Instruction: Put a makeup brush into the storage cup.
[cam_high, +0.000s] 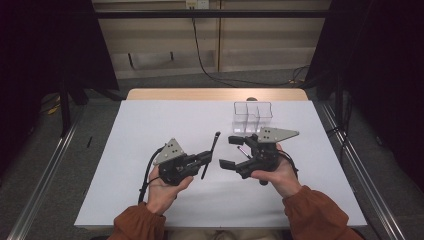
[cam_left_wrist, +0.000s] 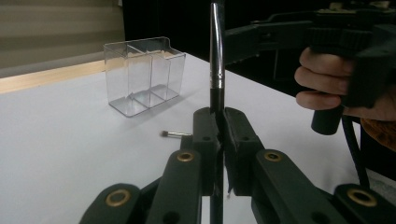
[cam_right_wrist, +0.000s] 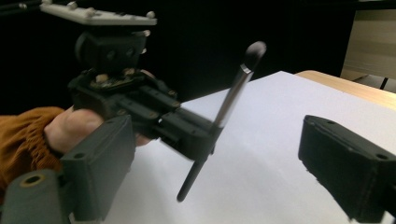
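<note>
Here, above the white table (cam_high: 150, 200), the left gripper (cam_high: 206, 157) clamps a long makeup brush (cam_high: 211, 154) near its dark handle end, the long axis running from the person toward the far edge, bristle tip up and away. The right gripper (cam_high: 231, 151), jaws spread wide and empty, faces it from just beside; the clear organizer (cam_high: 252, 116) stands beyond, a small brush (cam_left_wrist: 175, 134) lying before it

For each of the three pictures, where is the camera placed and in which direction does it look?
High view: above the person's side, looking forward and down at the table; both forearms and grippers show.
Left gripper view: rides the left gripper, looking along shut jaws clamping a makeup brush, toward the clear organizer.
Right gripper view: rides the right gripper, open, facing the left gripper.
Shared: the brush appears in all three.
</note>
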